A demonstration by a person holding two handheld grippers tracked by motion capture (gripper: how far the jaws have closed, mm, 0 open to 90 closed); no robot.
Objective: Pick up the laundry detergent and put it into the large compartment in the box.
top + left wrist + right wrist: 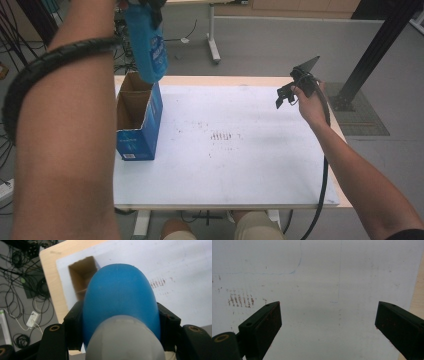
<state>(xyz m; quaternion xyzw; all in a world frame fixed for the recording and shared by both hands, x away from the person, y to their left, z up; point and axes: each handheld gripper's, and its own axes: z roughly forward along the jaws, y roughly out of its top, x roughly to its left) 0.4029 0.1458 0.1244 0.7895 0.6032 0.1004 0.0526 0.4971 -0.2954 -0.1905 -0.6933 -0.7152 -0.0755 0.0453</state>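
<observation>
High view: from above the near side, facing forward and down over the whole white table (240, 165), far off. Left gripper view: very close behind a blue bottle (120, 297), facing down at the open box (82, 275); both shared with the high view. Right gripper view: close above the table, sharing its brown smudges (239, 300).

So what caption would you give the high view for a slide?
Left gripper holds a blue bottle above the open blue box; right gripper waits open over the table.
</observation>
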